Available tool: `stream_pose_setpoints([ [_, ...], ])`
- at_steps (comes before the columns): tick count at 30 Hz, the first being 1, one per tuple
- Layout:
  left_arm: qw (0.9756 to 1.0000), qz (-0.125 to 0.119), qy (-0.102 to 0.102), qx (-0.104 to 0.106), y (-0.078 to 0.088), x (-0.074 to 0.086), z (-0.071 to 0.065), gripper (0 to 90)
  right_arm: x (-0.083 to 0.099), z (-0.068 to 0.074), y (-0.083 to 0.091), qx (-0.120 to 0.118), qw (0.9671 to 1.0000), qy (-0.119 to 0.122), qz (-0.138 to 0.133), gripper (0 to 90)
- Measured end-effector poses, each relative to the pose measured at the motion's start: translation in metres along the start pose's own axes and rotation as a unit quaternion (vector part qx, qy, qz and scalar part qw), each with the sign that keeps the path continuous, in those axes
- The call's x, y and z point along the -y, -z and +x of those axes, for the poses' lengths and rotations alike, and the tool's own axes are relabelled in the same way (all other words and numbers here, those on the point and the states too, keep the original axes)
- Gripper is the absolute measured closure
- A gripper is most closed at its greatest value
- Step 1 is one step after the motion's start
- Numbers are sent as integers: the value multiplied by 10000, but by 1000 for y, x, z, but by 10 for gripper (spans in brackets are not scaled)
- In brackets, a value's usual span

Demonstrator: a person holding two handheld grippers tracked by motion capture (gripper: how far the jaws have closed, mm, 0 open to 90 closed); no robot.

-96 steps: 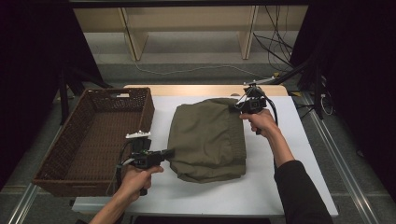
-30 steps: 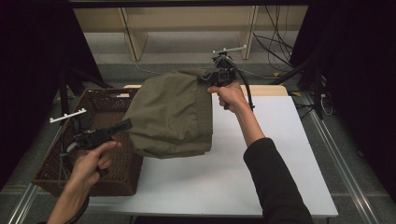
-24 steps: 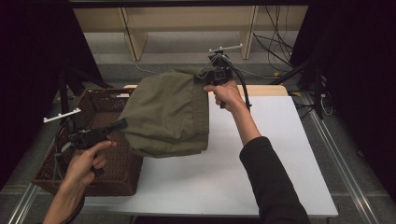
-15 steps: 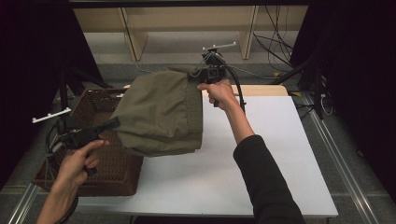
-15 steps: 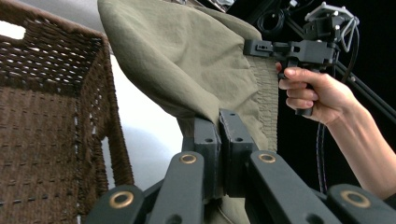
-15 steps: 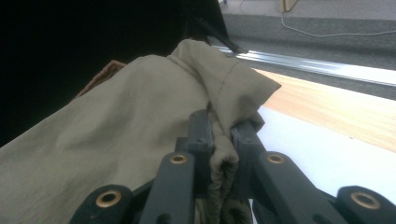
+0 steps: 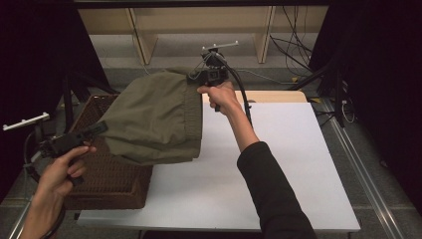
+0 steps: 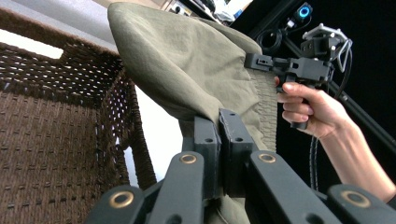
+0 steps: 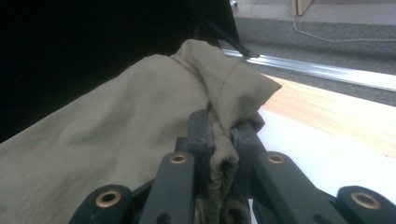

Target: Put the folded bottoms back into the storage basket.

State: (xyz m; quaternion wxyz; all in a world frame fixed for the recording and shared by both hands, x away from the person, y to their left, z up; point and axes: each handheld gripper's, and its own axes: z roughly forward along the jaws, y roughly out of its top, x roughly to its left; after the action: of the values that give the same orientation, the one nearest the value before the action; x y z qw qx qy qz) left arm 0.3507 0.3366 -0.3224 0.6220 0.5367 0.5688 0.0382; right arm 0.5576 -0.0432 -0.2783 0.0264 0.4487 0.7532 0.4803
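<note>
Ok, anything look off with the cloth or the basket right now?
Nothing stands out. The cloth hangs folded between the left gripper and right gripper, both clamped on its edges, partly over the basket and partly over the table. The basket sits upright, undamaged.

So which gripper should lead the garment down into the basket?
Left, probably: the left gripper already hangs over the basket clamping the garment, while the right gripper holds its corner above the table.

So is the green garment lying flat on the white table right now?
No, the green garment hangs in the air between the left tool and the right tool, partly over the wicker basket.
</note>
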Motion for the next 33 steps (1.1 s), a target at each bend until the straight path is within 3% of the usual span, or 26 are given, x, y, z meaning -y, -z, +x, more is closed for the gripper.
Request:
stream_pose_setpoints([
  [21, 9977, -472, 478, 69, 47, -23, 29, 864, -9, 42, -30, -226, 9997, 49, -9, 818],
  [33, 9961, -658, 585, 80, 66, -29, 41, 864, -14, 61, -42, -302, 9994, 144, 18, 817],
])
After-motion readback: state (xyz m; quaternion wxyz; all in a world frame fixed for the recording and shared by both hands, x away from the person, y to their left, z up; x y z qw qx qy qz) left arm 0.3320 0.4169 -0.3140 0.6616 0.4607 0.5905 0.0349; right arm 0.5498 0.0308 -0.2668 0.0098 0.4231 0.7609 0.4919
